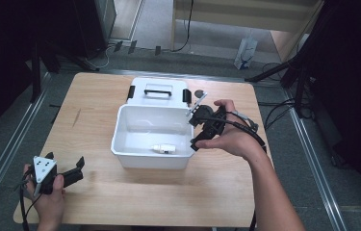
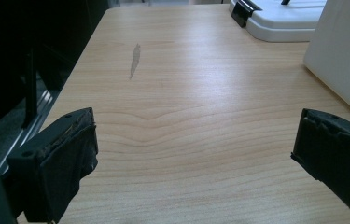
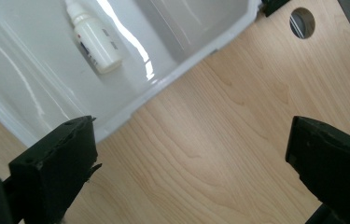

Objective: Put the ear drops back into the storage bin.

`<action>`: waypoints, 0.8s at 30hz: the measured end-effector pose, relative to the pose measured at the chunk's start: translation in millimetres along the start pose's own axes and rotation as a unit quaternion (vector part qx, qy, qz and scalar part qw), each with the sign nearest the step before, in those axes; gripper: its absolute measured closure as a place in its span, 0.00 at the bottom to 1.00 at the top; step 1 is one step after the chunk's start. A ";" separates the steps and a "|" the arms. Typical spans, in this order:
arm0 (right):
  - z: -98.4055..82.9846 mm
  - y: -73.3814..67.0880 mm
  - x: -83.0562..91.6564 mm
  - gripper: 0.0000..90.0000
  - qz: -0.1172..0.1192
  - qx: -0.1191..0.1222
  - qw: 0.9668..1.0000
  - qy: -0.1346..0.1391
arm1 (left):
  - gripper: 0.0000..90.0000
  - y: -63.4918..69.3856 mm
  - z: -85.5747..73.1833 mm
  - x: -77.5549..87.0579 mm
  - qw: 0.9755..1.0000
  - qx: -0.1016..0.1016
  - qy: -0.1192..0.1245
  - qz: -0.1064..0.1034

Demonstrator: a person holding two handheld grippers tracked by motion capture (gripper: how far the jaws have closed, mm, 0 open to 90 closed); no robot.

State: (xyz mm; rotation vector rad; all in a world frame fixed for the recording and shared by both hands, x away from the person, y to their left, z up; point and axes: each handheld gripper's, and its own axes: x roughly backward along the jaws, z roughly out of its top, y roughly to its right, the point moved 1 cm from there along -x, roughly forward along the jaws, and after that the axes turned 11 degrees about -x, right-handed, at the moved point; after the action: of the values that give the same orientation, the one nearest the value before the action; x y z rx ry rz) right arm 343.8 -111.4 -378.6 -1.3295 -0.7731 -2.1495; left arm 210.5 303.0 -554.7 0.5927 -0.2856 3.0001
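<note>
Two sets of tongs are held over a wooden desk (image 1: 216, 192). At the desk's near left corner a hand holds the left tongs (image 1: 67, 169) with their jaws spread wide and nothing between them; the left gripper view shows bare wood ahead with a grey scuff mark (image 2: 135, 60) on it. The right tongs (image 1: 198, 130) hang at the right rim of a white plastic bin (image 1: 120, 139) in the desk's middle, jaws likewise wide apart and empty; in the right gripper view they straddle bare wood just beside the bin's edge.

Inside the bin, toward its near wall, a small white bottle (image 1: 163, 148) lies on its side. It carries a label, but the print is too small and blurred to read. Against the bin's far side lies a white lid (image 1: 158, 89) with a handle and black latches; the bin hides its near edge. A round hole (image 3: 302, 22) in the desk sits just right of the lid. On the floor beyond the desk stands a white paper bag (image 1: 246, 52) with blue markings that cannot be made out.
</note>
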 end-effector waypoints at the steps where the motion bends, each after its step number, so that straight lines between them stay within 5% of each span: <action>1: -4.6 4.3 -1.1 0.00 -0.001 -0.010 1.000 0.002 | 0.01 0.0 0.0 0.0 1.000 0.000 0.000 0.000; 24: -76.6 35.3 -30.5 0.00 -0.006 -0.080 0.997 0.013 | 0.01 -0.2 -0.1 0.2 1.000 0.000 -0.001 -0.001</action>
State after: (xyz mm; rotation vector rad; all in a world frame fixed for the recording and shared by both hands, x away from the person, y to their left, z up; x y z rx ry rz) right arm 331.4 -185.9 -426.8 -1.3756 -0.6107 -2.2752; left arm 210.3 303.2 -554.7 0.5957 -0.2846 2.9969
